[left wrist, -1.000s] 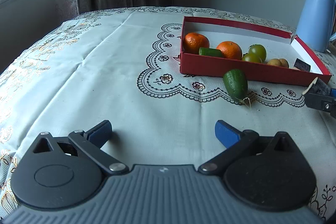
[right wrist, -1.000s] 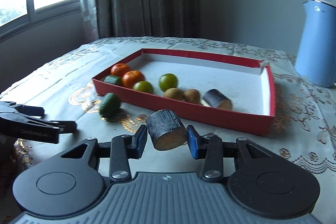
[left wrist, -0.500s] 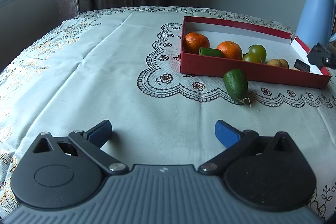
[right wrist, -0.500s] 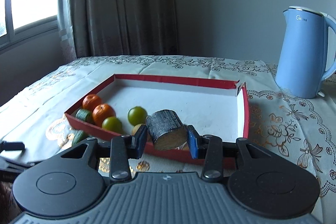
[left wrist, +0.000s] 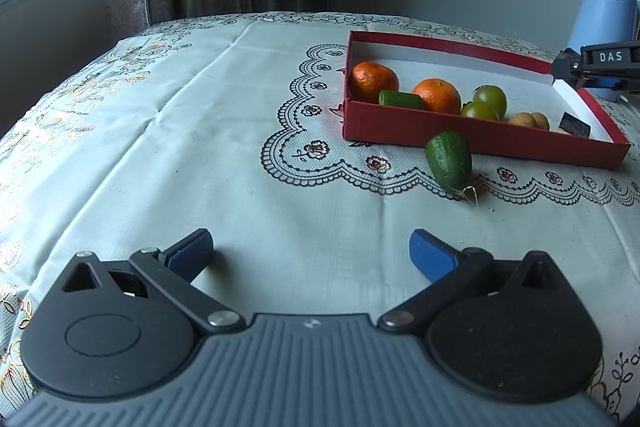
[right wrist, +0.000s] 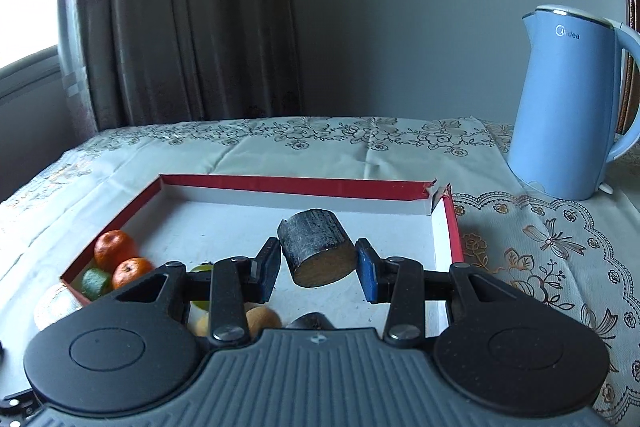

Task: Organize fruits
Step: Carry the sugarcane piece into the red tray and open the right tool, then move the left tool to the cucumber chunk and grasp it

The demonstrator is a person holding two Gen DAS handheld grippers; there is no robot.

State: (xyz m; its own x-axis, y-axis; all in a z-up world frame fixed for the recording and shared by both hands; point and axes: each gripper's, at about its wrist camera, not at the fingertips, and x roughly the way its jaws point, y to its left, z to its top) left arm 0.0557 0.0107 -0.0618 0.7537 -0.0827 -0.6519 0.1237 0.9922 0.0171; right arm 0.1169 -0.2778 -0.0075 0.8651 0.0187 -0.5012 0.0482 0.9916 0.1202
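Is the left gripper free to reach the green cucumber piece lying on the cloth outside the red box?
Probably yes. The left gripper is open and empty, and only bare tablecloth lies between it and the cucumber piece.

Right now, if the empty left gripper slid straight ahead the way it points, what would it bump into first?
Probably the bare tablecloth: the open left gripper tilts down at it with nothing between. The green fruit and red box lie off to the right.
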